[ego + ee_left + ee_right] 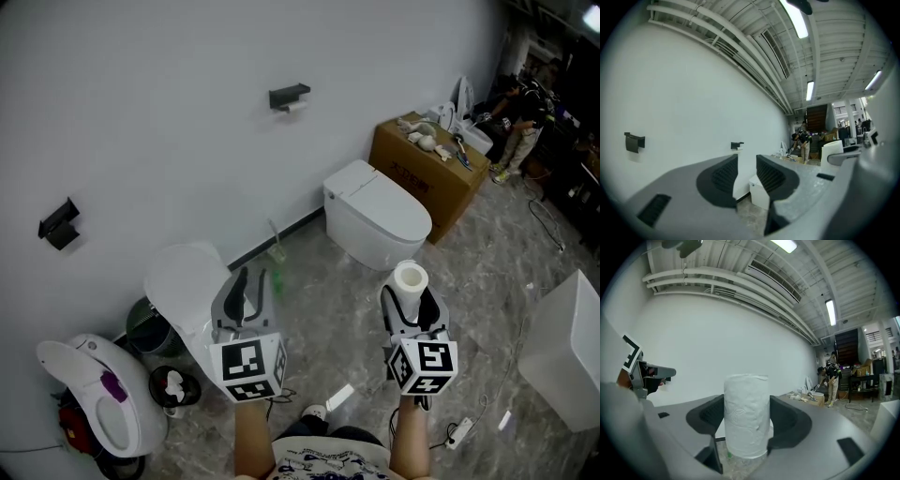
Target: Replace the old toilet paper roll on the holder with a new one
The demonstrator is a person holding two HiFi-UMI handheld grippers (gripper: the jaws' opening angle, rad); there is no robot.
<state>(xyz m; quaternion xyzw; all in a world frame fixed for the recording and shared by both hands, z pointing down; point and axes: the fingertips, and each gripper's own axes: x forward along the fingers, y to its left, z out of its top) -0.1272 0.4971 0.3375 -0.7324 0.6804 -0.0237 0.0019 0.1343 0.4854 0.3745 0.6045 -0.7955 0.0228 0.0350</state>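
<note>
My right gripper [746, 420] is clamped on a fat white embossed toilet roll [745, 399], upright; left gripper [746, 173] slightly open, empty.

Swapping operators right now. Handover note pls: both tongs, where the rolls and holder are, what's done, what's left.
Left tongs: open, nothing between them.
Right tongs: shut on the new roll, held upright.
Holder: on the wall ahead, up and left of the toilet in the head view. The old roll appears to be on it still, though it is small at this range. Both tongs are well short of it.
Done: new roll picked up.
Left: close in on the holder, pull the old roll off (probably with the free left tongs), fit the new one.
</note>
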